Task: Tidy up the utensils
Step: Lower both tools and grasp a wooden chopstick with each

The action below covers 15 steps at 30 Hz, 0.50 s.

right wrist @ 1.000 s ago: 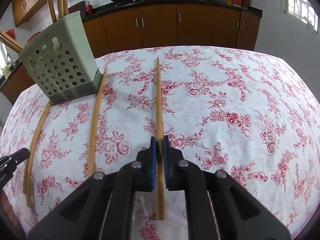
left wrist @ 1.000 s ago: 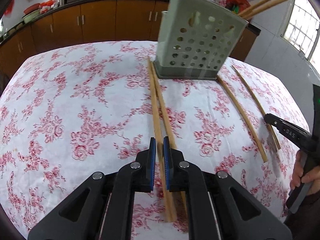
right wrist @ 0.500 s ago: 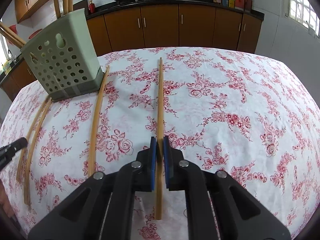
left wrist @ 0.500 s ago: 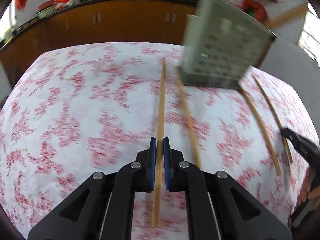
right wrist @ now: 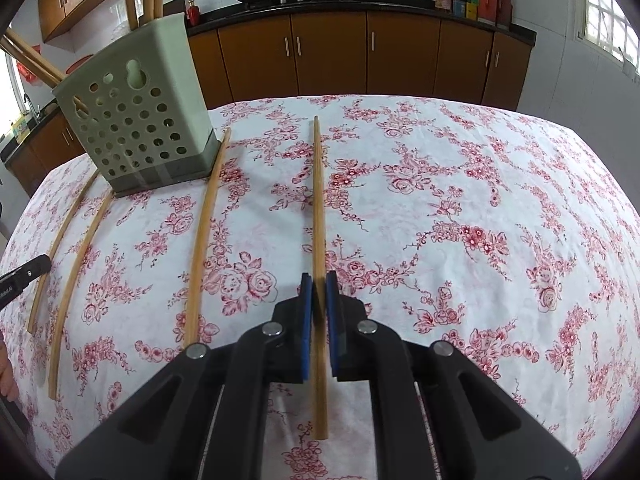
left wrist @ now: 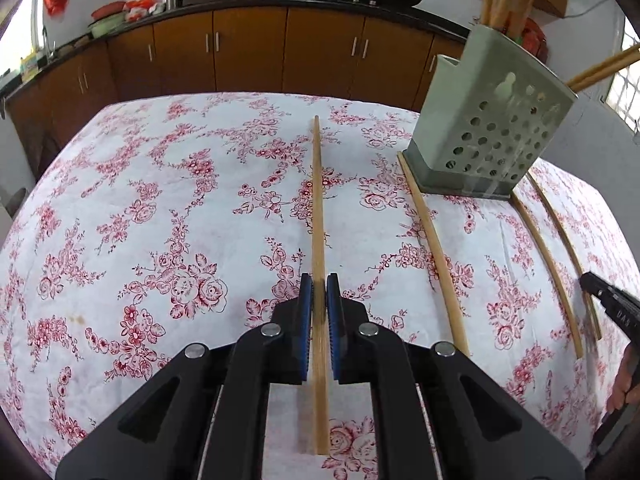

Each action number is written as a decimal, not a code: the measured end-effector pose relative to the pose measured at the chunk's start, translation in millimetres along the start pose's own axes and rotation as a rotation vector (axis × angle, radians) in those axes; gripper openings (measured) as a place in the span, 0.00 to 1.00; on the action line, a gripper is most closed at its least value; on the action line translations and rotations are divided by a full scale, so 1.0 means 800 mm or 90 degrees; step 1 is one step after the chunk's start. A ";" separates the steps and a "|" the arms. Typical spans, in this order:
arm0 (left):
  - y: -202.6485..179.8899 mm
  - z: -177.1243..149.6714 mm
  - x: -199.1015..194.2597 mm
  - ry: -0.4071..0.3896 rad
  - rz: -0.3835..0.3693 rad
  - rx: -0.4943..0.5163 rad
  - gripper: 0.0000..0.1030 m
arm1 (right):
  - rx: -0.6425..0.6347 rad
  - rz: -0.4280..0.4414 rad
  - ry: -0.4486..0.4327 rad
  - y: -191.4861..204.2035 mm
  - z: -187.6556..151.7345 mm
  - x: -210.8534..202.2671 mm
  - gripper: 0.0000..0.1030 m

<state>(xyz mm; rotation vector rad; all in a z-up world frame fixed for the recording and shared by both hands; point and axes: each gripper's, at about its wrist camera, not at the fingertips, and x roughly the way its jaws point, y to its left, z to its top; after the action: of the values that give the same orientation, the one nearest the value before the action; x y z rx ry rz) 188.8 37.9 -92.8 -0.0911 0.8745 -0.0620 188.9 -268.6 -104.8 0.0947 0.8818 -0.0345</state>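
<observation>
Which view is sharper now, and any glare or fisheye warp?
Left wrist: sharp overall, slight smear on the utensil holder; window blown out; table edge bows. Right wrist: crisp; windows overexposed; loose chopsticks curve near the frame edge.

Partial letters "DAS" show on the right gripper (left wrist: pixel 612 306).

We lose the tops of the chopsticks in the holder (left wrist: pixel 488 116) — the upper edge cuts them off. Between each set of jaws, shadow blurs the held chopstick (right wrist: pixel 319 208); whether it lifts off the tabletop (right wrist: pixel 480 220), we cannot tell.
</observation>
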 end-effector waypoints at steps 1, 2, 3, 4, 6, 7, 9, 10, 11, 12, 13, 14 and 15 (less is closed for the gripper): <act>0.001 -0.002 -0.003 0.000 -0.001 -0.001 0.09 | 0.000 -0.001 0.000 0.000 0.000 0.000 0.08; 0.002 -0.002 -0.002 0.000 -0.002 -0.002 0.09 | -0.001 -0.001 0.000 -0.001 0.000 0.000 0.08; 0.004 -0.001 -0.002 0.000 -0.006 -0.005 0.09 | -0.002 -0.001 0.000 -0.001 0.000 0.000 0.08; 0.005 -0.002 -0.002 0.000 -0.007 -0.006 0.09 | -0.002 -0.001 0.000 -0.001 0.000 0.001 0.08; 0.008 -0.001 -0.002 0.000 -0.009 -0.008 0.09 | -0.001 0.000 0.000 -0.001 0.000 0.001 0.08; 0.008 -0.001 -0.002 0.000 -0.007 -0.006 0.09 | -0.001 0.000 0.000 -0.001 0.000 0.001 0.08; 0.006 0.001 -0.002 0.001 -0.004 -0.003 0.09 | -0.002 -0.001 0.000 -0.001 0.000 0.001 0.08; 0.006 0.001 -0.002 0.001 -0.002 -0.002 0.10 | -0.002 -0.001 0.000 -0.001 0.000 0.001 0.08; 0.005 0.001 -0.002 0.001 -0.002 -0.002 0.09 | -0.001 -0.001 0.000 -0.001 0.000 0.001 0.08; 0.005 0.000 -0.002 0.001 -0.003 -0.003 0.09 | -0.001 -0.001 0.000 -0.001 0.000 0.001 0.08; 0.005 0.000 -0.002 0.001 -0.004 -0.003 0.09 | -0.001 0.000 0.000 -0.001 0.000 0.001 0.08; 0.005 0.001 -0.002 0.001 -0.005 -0.005 0.09 | -0.001 0.000 0.000 -0.001 0.000 0.001 0.08; 0.005 0.001 -0.002 0.001 -0.007 -0.006 0.09 | -0.001 -0.001 0.000 -0.001 0.000 0.001 0.08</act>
<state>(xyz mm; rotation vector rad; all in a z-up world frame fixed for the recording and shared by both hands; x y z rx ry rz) 188.7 42.2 -91.7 -0.1052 0.8752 -0.0682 189.3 -269.1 -105.1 0.0921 0.8821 -0.0344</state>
